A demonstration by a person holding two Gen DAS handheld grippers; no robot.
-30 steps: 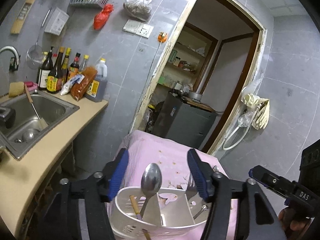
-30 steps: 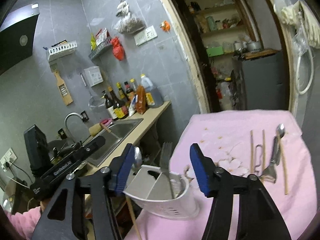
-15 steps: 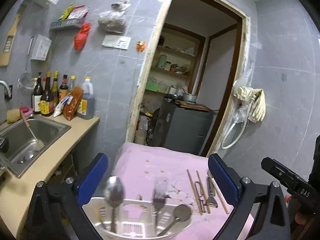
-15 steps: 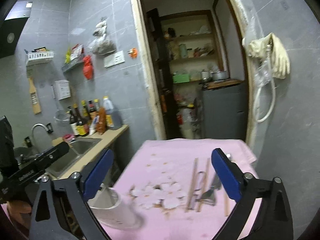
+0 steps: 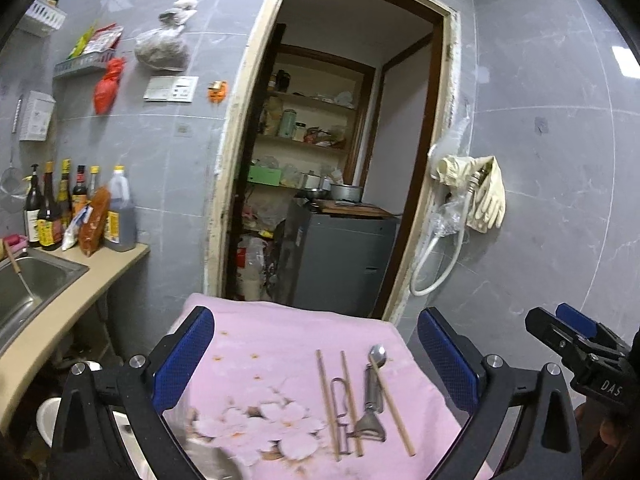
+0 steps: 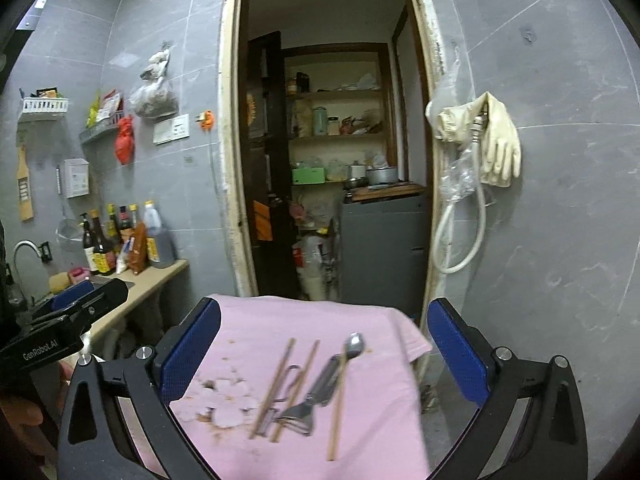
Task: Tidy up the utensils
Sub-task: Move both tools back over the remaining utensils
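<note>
Loose utensils lie on a pink flowered cloth [image 5: 260, 360] [image 6: 360, 420]: three wooden chopsticks [image 5: 327, 396] [image 6: 276, 384], a metal spoon [image 5: 378, 354] [image 6: 355, 345], a metal peeler [image 5: 370, 428] [image 6: 304, 412] and a wire utensil [image 5: 342, 416]. My left gripper [image 5: 316, 364] is open and empty, held above the cloth before the utensils. My right gripper [image 6: 324, 352] is open and empty, above the same utensils. The white utensil caddy is out of both views, apart from a blurred grey edge [image 5: 212, 456] at the bottom of the left wrist view.
A counter [image 5: 60, 320] with a steel sink [image 5: 24, 284] and sauce bottles [image 5: 80, 208] runs along the left. An open doorway [image 5: 332, 160] with shelves and a grey cabinet [image 5: 340, 260] lies beyond the table. Rubber gloves [image 5: 484, 192] and a hose hang at right.
Both grippers have opened wide and drawn back and to the right, away from the white caddy. The caddy has dropped out of view and the loose utensils now lie between the fingers.
</note>
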